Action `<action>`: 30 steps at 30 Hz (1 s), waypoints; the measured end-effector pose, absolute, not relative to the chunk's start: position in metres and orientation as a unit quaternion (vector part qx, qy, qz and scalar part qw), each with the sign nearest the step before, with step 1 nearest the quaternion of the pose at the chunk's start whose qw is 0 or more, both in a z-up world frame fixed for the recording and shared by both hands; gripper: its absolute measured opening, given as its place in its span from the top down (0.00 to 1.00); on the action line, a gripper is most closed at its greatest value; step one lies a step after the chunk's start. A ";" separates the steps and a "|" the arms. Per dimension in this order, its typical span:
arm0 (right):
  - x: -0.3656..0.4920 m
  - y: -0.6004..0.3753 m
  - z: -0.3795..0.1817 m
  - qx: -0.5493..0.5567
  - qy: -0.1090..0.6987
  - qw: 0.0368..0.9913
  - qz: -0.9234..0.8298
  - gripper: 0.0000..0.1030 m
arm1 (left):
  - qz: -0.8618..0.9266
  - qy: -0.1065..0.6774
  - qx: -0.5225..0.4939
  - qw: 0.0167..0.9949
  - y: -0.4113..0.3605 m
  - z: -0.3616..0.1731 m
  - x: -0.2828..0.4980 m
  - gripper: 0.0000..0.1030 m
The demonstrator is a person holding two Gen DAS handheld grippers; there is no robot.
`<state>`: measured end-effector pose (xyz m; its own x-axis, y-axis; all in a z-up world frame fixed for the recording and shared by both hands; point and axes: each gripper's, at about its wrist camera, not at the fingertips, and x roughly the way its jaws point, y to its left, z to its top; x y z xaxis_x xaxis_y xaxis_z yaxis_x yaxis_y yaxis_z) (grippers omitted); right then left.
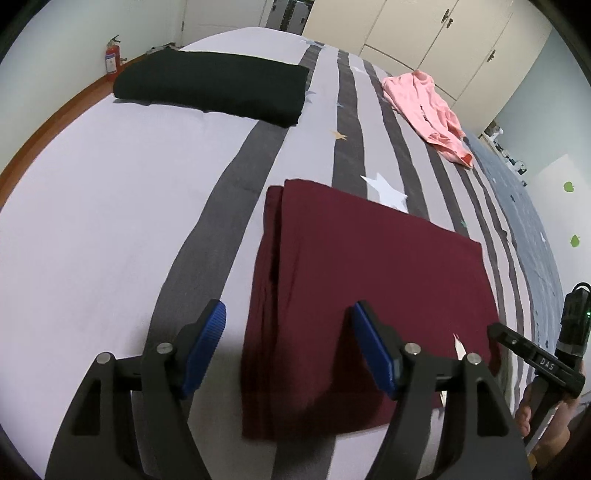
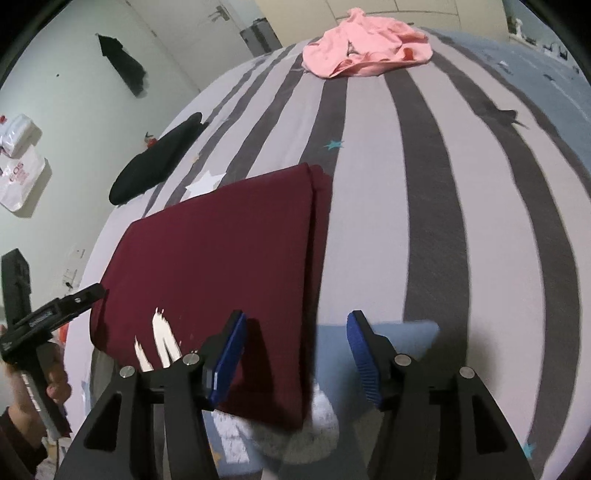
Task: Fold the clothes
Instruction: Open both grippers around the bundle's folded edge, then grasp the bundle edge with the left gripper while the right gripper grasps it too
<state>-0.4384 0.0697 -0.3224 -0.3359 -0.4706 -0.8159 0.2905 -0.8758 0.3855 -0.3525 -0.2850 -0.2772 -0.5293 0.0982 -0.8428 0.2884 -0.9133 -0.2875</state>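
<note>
A dark red garment [image 1: 369,277] lies folded into a flat rectangle on the striped bed sheet [image 1: 110,221]. My left gripper [image 1: 290,332] hovers over its near left edge, open, with the pads clear of the cloth. My right gripper [image 2: 297,332] hovers over the near right edge of the same dark red garment [image 2: 221,258], also open and holding nothing. A white print shows on the cloth's near corner. A crumpled pink garment [image 1: 428,110] [image 2: 369,44] lies at the far side of the bed.
A folded black garment [image 1: 210,86] [image 2: 155,162] rests at the far left of the bed. A red fire extinguisher [image 1: 112,61] stands by the wall, and white wardrobe doors [image 1: 424,33] are beyond the bed. A blue-grey cloth [image 2: 388,332] lies under the right gripper.
</note>
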 end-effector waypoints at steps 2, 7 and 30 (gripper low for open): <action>-0.448 0.070 -0.327 0.528 -0.098 0.236 -0.810 0.49 | -0.850 0.204 0.483 0.054 -0.289 -0.284 -0.361 0.34; -0.459 0.070 -0.332 0.529 -0.121 0.239 -0.805 0.49 | -0.845 0.217 0.487 0.034 -0.291 -0.297 -0.366 0.33; -0.463 0.058 -0.339 0.544 -0.131 0.281 -0.780 0.47 | -0.838 0.215 0.501 -0.002 -0.277 -0.299 -0.374 0.38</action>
